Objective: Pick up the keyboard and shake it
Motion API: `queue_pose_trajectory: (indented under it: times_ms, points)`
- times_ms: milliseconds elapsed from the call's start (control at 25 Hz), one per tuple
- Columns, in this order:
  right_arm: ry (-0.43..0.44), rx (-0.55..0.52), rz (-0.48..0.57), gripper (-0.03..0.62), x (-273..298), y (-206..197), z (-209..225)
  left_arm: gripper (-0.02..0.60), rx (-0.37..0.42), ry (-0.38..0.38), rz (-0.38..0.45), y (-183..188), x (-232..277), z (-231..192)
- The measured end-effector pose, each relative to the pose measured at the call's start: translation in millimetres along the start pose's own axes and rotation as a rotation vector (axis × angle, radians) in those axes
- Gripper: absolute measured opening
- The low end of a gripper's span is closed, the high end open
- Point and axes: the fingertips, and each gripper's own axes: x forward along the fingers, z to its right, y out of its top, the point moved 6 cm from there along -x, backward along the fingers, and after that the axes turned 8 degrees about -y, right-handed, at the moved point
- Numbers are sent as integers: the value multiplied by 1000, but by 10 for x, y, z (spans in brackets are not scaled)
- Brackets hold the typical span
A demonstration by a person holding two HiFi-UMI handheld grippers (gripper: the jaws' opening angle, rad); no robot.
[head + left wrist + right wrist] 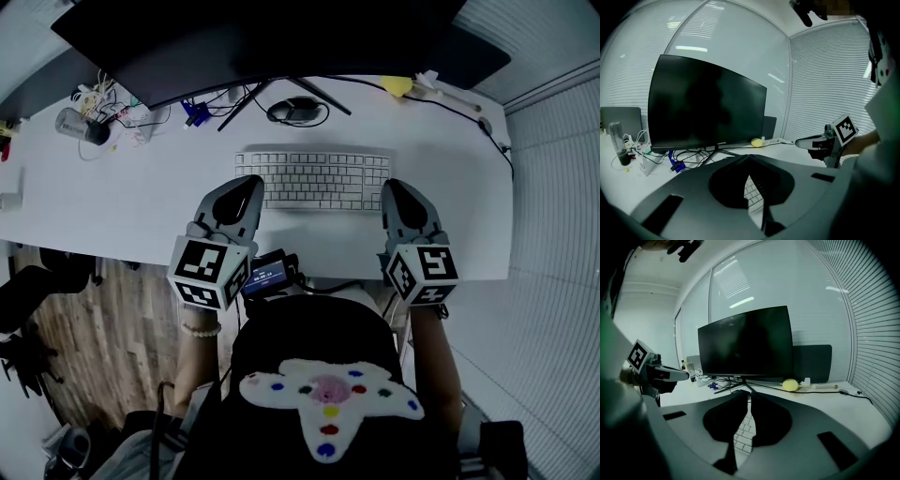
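Observation:
A white keyboard (314, 180) lies flat on the white desk (122, 206), in front of the monitor. My left gripper (251, 183) hovers over the keyboard's left end and my right gripper (394, 186) over its right end. Both have their jaws pressed together with nothing between them. In the left gripper view the left gripper (749, 157) is shut, and keyboard (752, 190) keys show below through the gap behind the tips. The right gripper view shows the same: the right gripper (746, 393) shut, with the keyboard (742, 434) beneath. Neither gripper touches the keyboard.
A dark curved monitor (253, 37) stands at the back on a splayed stand. Behind the keyboard are a dark mouse (298, 110) and loose cables (192, 111). A yellow object (397, 86) lies back right, a bottle (80, 127) back left. The desk's front edge (328, 279) runs under my hands.

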Motion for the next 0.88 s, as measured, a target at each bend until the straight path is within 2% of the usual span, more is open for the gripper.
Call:
queue_pose_trajectory:
  times_ms: [520, 720, 880]
  points:
    - [24, 2, 4, 44, -116, 50, -77, 17, 4, -18, -2, -8, -10, 86]
    - [43, -62, -3, 43, -123, 38, -140, 17, -6, -33, -8, -28, 0, 103]
    - [54, -63, -13, 43, -126, 38, -154, 17, 0, -50, -20, -35, 18, 133]
